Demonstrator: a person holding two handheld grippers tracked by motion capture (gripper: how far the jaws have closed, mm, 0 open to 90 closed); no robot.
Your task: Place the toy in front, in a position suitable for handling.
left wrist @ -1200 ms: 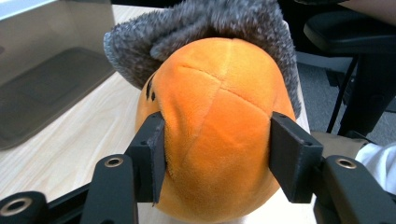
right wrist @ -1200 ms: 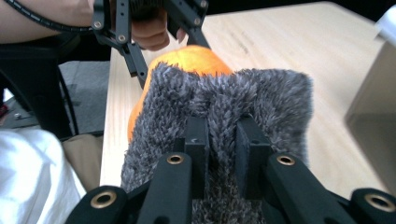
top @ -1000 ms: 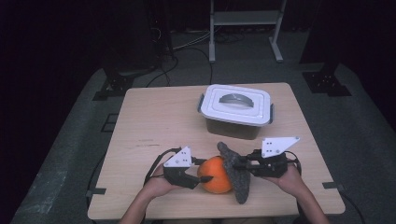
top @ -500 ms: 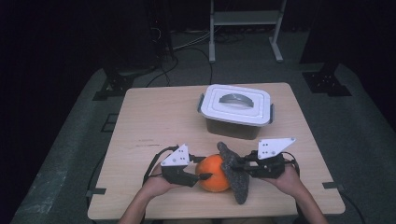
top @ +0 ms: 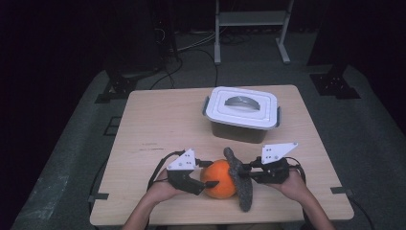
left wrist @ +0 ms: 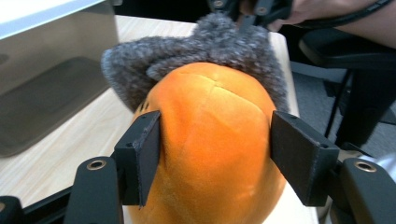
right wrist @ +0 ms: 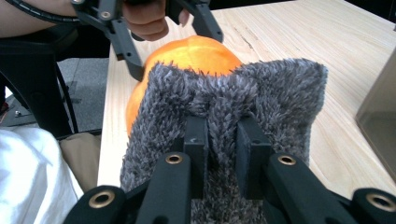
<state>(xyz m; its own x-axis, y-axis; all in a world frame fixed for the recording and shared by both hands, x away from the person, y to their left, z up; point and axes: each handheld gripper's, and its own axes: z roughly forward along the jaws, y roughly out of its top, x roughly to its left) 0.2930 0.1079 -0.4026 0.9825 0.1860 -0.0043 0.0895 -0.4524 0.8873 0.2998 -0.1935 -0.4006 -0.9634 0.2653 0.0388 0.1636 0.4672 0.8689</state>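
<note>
- Orange ball (top: 219, 178) sits on the table (top: 163, 124) at the lower centre of the high view, just in front of the closed box (top: 242, 113).
- Left gripper (top: 210, 184): jaws are clamped on the ball, one pad on each flank, as the left gripper view shows (left wrist: 210, 154).
- Right gripper (top: 243, 171): jaws are pinched together on a fold of the grey cloth (top: 239, 184), which lies against the ball's right side.
- In the right gripper view the cloth (right wrist: 229, 107) covers the near face of the ball (right wrist: 191, 53); the far half stays bare.
- Step in hand, as judged: wiping or wrapping the ball with the cloth while the left gripper steadies it.
- Keep the left clamp firm and level; the ball is round and looks soft, so a light grip may let it roll or twist.
- Keep the cloth fold deep between the right pads; a shallow pinch may slip off the fleece.
- Move the cloth over the crown in contact with the surface, and stay clear of the left jaws.
- Avoid pushing the ball toward the box.
</note>
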